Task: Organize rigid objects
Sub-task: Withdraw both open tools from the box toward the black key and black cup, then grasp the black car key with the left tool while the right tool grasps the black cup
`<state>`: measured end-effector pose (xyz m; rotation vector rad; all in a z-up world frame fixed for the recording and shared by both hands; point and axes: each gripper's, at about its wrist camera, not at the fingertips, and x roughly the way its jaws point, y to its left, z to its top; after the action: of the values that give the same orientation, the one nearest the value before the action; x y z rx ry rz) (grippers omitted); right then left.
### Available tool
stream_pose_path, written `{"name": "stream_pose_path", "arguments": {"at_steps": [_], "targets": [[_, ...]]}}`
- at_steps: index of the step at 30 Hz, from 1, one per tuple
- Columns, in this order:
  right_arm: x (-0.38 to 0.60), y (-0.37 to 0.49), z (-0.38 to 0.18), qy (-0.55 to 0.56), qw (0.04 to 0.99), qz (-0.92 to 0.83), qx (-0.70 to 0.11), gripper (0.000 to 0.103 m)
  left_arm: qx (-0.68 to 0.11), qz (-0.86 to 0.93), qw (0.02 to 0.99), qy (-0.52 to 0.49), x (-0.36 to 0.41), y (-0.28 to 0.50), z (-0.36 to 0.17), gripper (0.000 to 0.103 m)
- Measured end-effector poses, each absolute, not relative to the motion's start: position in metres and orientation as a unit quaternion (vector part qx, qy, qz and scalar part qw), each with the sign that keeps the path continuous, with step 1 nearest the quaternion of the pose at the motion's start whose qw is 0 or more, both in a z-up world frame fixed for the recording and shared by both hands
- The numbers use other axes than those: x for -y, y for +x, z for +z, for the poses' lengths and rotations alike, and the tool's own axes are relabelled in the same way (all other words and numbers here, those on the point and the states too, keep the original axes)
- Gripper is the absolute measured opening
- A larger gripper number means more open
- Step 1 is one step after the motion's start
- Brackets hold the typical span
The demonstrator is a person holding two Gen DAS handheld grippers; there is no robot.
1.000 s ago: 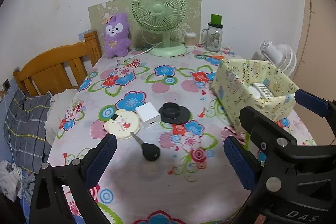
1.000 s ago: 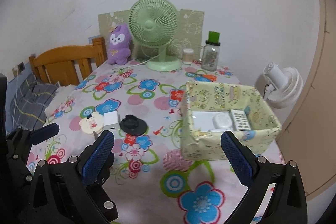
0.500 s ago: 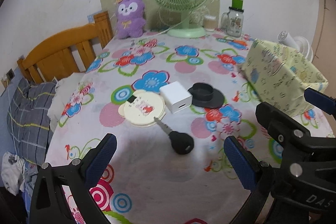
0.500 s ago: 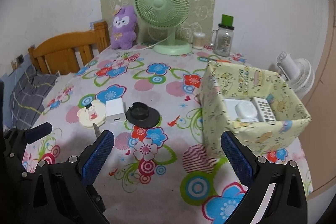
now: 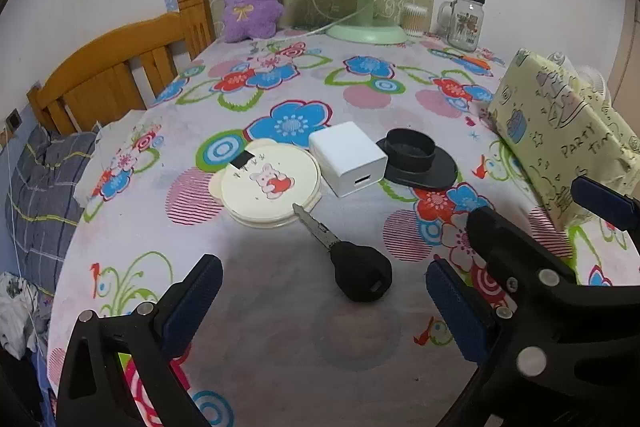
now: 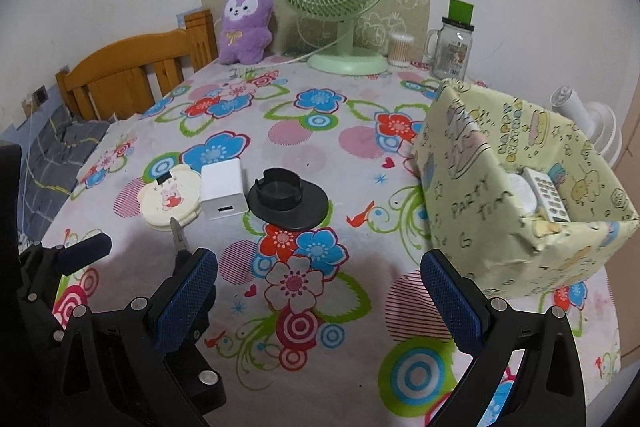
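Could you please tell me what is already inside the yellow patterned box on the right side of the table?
In the yellow box, a white remote control with grey buttons leans beside a round white object. The box's near wall hides the bottom, so anything lying lower cannot be seen.

My left gripper: jaws wide, empty, over table's near edge; black-headed key between fingertips' line.
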<state>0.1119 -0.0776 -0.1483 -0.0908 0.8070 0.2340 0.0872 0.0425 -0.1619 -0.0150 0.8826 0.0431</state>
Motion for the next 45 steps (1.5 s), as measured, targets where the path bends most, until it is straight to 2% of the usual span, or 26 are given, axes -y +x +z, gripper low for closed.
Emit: {"name": "stream_pose_path", "arguments": {"at_steps": [4, 11, 16, 18, 24, 39, 45], "targets": [[0.076, 0.117, -0.156, -0.044, 0.910, 0.113, -0.397, 0.103, -0.428, 0.026, 0.903, -0.011, -0.040, 0.091, -0.167, 0.101], [0.076, 0.127, -0.166, -0.048, 0.905, 0.111, -0.408, 0.103, -0.438, 0.027, 0.899, -0.020, -0.037, 0.095, -0.175, 0.090], [0.080, 0.134, -0.169, -0.033, 0.905, 0.103, -0.411, 0.103, -0.433, 0.046, 0.899, -0.031, -0.036, 0.095, -0.173, 0.070], [0.080, 0.137, -0.171, -0.034, 0.905, 0.101, -0.413, 0.103, -0.430, 0.036, 0.901, -0.029, -0.034, 0.094, -0.172, 0.058], [0.074, 0.141, -0.173, -0.039, 0.905, 0.104, -0.411, 0.103, -0.427, 0.021, 0.904, -0.027, -0.029, 0.096, -0.170, 0.035], [0.063, 0.160, -0.177, -0.019, 0.900, 0.078, -0.429, 0.103, -0.427, 0.011, 0.904, -0.012, -0.034, 0.119, -0.170, 0.033], [0.054, 0.169, -0.181, -0.006, 0.895, 0.107, -0.434, 0.094, -0.428, 0.009, 0.904, -0.009, -0.038, 0.126, -0.170, 0.033]]}}
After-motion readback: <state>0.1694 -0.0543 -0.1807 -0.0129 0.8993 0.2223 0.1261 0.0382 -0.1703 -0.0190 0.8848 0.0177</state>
